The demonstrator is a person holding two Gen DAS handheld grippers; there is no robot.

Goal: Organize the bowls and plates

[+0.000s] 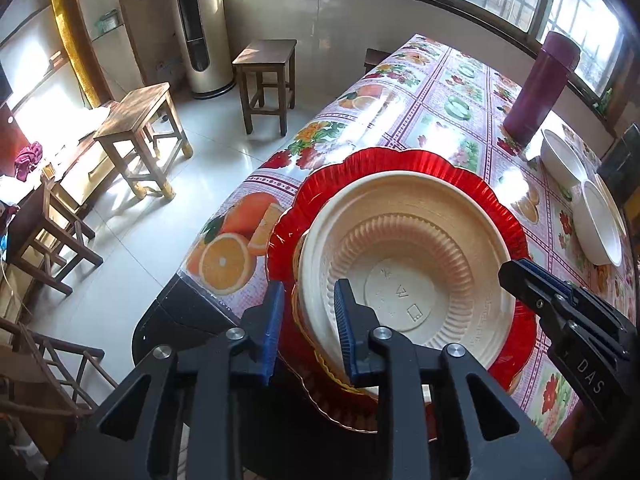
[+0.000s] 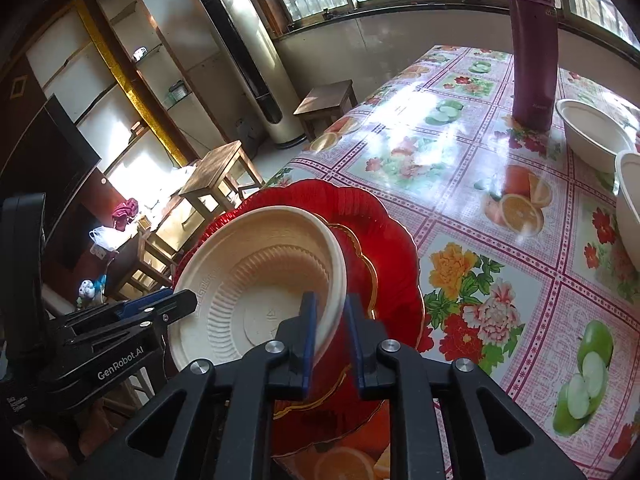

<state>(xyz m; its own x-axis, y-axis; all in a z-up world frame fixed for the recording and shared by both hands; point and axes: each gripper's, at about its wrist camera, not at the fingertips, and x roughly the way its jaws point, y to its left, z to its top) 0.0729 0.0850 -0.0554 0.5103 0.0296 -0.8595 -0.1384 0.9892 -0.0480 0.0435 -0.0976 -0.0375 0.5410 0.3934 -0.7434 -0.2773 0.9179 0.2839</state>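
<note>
You are holding a stack of dishes from both sides at the near left corner of the surface (image 2: 520,248), which is wearing a glossy cloth printed with fruit and flowers. Your left gripper (image 1: 308,320) is closing its blue-padded fingers on the left rim of the cream plate (image 1: 404,264), with the gold-edged plates under it sitting between the fingers too. Your right gripper (image 2: 330,332) is pinching the same cream plate (image 2: 256,280) at its right rim, one finger inside the rim and one outside. The cream plate is lying topmost and tilting a little, its ribbed well facing up. Beneath it the red scalloped plate (image 1: 400,164) is spreading out wider on every side, and in the right wrist view the red scalloped plate (image 2: 384,240) is showing a smaller gold-trimmed red plate (image 2: 360,264) nested on it. From the left wrist view your right gripper (image 1: 516,276) is reaching in from the right edge. Far right on the surface, two white bowls (image 1: 596,220) are sitting just beside each other, and the maroon flask (image 2: 534,44) is standing upright beside the farther one. Wooden stools (image 1: 136,136) are standing on the tiled floor to the left.
</note>
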